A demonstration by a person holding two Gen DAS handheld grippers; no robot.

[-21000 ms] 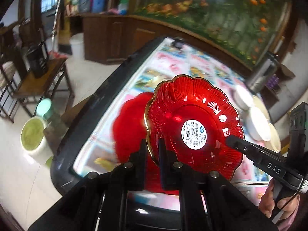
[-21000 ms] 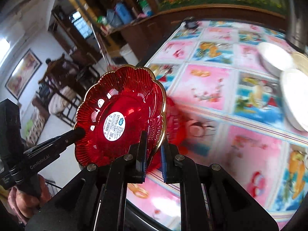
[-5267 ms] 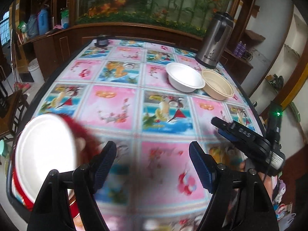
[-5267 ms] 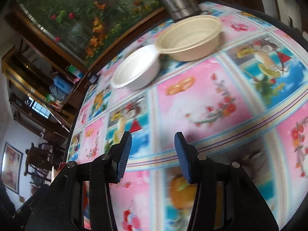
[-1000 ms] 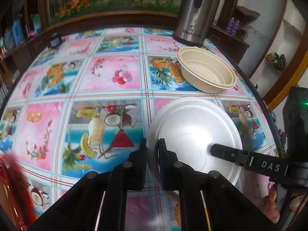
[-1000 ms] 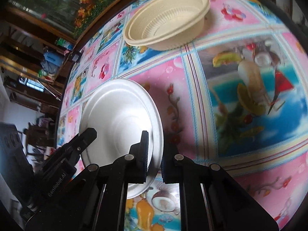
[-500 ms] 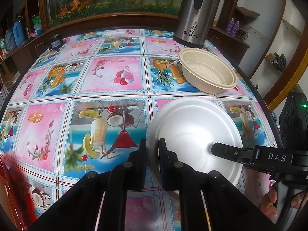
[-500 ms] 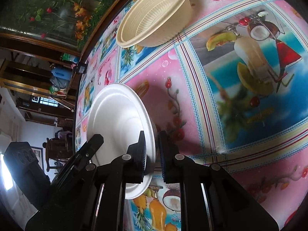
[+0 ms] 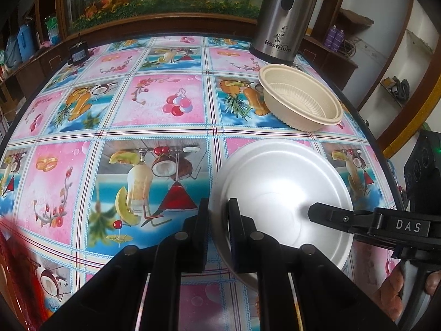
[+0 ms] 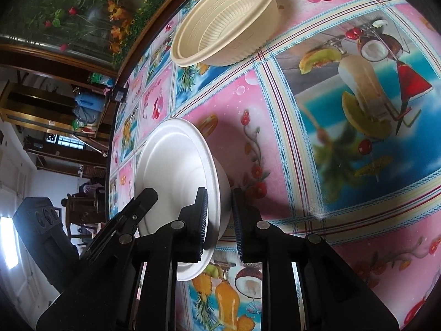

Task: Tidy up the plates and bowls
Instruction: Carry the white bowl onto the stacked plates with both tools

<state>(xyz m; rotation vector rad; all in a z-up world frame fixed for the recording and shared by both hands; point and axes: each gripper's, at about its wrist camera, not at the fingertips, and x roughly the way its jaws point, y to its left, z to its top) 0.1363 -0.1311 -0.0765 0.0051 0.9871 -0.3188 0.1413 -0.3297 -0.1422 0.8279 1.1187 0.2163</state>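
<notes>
Two grippers are clamped on the white bowl (image 9: 278,193), lower right in the left wrist view: left gripper (image 9: 217,215) pinching its near rim, "Böstrium" read on the kettle (image 9: 284,16). Lower left in the right view, the right gripper (image 10: 219,207) is pinched on the opposite rim; both should be moved evenly toward the beige bowl (image 10: 223,19).

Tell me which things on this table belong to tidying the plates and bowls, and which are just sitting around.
Part of the job:
white bowl, pinched at its rim by the left gripper and the right gripper
beige bowl, standing on the table

Just lying about:
steel kettle
small black device at the table's far edge
</notes>
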